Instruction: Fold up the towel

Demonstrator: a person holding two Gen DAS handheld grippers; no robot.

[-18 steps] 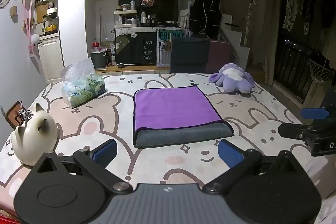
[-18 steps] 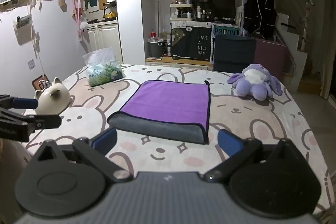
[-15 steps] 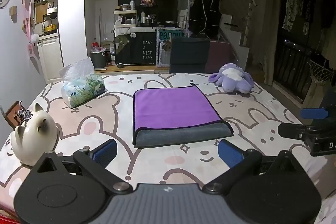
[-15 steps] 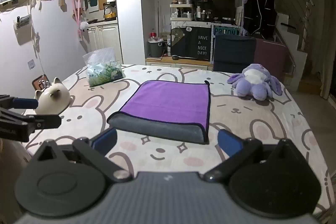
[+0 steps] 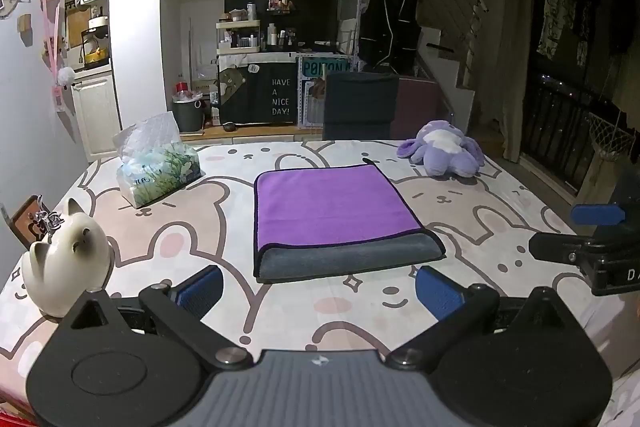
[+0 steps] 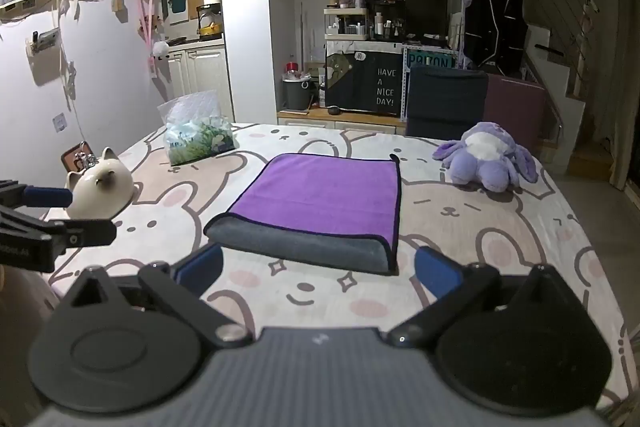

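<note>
Nothing has shifted since a moment ago: towel (image 5: pixel 336 215) lies folded mid-tabletop; my left gripper (image 5: pixel 319 287) and right gripper (image 6: pixel 318 269) stay spread, empty, short of it.

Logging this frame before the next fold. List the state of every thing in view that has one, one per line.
Purple towel with grey underside: folded, flat on the table, grey edge turned up at the near side, untouched.
Left hand-held gripper: open, empty, short of the towel.
Right hand-held gripper: open, empty, short of the towel.
Soft green-printed tissue pack: open, a tissue sticking out.
White ceramic cat figurine: upright.
Purple plush toy: lying on the table.
</note>
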